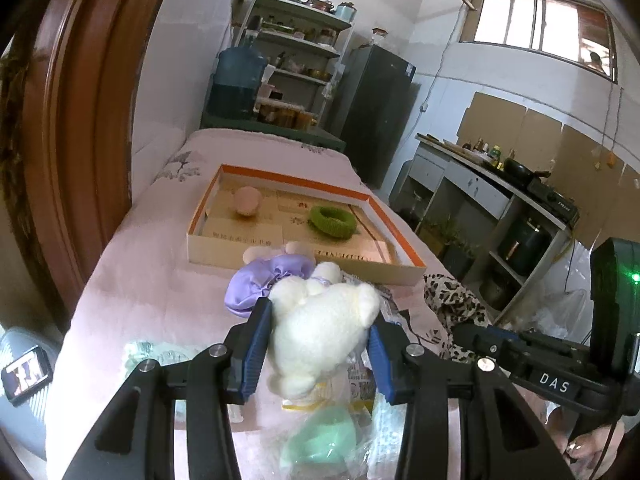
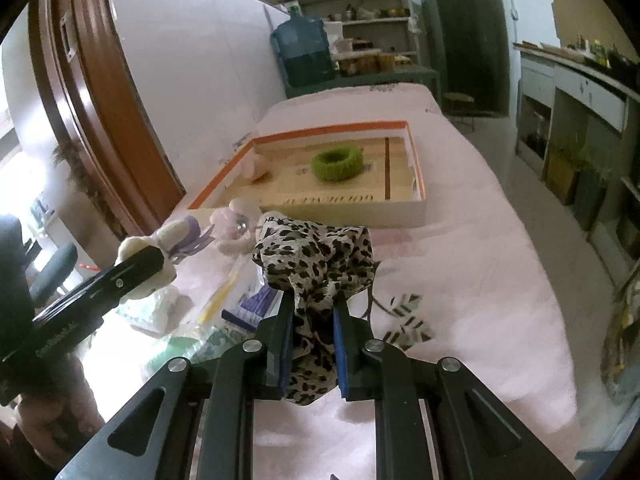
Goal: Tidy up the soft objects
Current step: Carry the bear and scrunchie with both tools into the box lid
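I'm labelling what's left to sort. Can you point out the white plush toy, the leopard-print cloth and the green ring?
white plush toy (image 1: 320,332), left wrist view, on its fluffy body.
leopard-print cloth (image 2: 316,256), right wrist view, on the bunched top.
green ring (image 2: 337,164), right wrist view, on its front rim.

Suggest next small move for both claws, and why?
Probably carry both forward to the orange-rimmed box and release inside. The left claw is shut on the white plush toy, the right claw is shut on the leopard-print scrunchie, and the green scrunchie and a pink soft item already lie in that box.
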The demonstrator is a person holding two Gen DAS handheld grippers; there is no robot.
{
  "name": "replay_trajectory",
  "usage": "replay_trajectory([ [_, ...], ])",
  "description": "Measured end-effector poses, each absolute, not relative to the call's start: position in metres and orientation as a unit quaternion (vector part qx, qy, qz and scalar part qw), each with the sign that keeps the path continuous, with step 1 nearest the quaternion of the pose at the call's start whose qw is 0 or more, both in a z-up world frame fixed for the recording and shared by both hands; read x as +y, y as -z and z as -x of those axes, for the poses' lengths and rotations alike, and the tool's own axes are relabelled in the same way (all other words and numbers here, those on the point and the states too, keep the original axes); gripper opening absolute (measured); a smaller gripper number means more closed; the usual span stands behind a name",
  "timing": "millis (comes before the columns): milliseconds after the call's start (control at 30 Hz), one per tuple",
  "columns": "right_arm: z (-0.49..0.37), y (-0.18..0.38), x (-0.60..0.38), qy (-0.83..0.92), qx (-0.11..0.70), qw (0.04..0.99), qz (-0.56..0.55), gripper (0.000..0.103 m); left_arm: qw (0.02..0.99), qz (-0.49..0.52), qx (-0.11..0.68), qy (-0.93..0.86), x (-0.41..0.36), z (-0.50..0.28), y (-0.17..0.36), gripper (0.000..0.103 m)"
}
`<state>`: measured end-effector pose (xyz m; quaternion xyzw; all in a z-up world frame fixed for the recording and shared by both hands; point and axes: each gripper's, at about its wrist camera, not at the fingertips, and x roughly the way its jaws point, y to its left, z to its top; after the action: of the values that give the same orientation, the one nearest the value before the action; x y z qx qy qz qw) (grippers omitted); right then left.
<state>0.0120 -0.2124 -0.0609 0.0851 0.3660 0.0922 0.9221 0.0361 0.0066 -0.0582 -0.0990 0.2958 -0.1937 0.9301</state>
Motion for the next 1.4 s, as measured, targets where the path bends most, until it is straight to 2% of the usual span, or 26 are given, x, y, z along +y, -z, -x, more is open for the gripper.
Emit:
replay_trajectory([
  [667,-0.031,0.006,-0.208,-0.097,0.310,0.945,-0.032,0.017,0.941,0.073,0.252,0.214,-0.006,-0.060,0.005,0.045],
  [1400,-0.103,-0.037,-0.208,-0.090,0.269,0.959,-0.018,0.017,0.936,0.079,0.245,0.242,-0.015,-0.139,-0.034,0.045],
])
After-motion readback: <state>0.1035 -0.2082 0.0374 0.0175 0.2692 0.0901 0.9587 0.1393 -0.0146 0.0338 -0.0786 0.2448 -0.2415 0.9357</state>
